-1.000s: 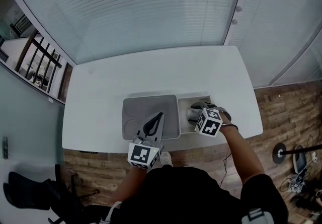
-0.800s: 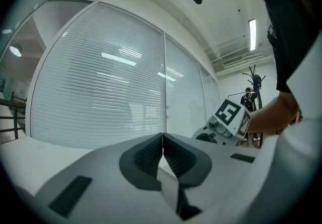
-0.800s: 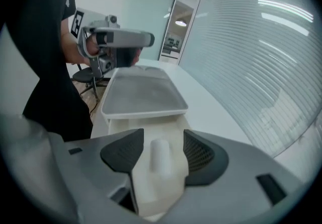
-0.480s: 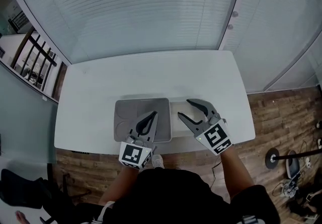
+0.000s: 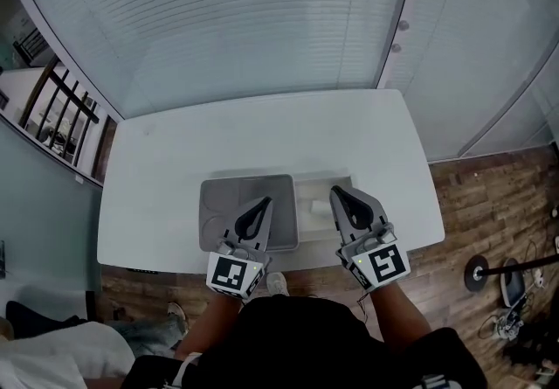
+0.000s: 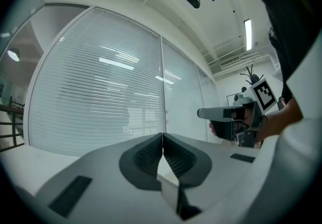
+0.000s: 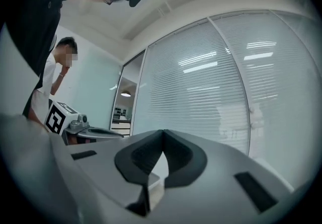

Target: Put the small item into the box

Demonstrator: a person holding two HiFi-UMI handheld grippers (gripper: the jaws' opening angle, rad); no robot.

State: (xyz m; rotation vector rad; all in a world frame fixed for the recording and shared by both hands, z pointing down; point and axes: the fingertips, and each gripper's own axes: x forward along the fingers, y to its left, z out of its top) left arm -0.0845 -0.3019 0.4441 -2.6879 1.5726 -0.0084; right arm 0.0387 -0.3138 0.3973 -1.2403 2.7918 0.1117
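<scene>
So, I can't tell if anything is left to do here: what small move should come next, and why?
Probably just lower both tools to rest. The left tool and right tool are shut with nothing between their jaws, and a small white item seems to lie in the white box beside the gray tray.

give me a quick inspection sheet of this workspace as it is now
surface: white table, work at its near edge
job's things: white box beside grey tray; small item cannot be made out
clutter: nothing seen
grippers: left gripper over the tray, jaws shut, empty; right gripper over the box, jaws shut, empty
cables: tangle on the floor, far right
surroundings: glass wall with blinds, wooden floor
</scene>
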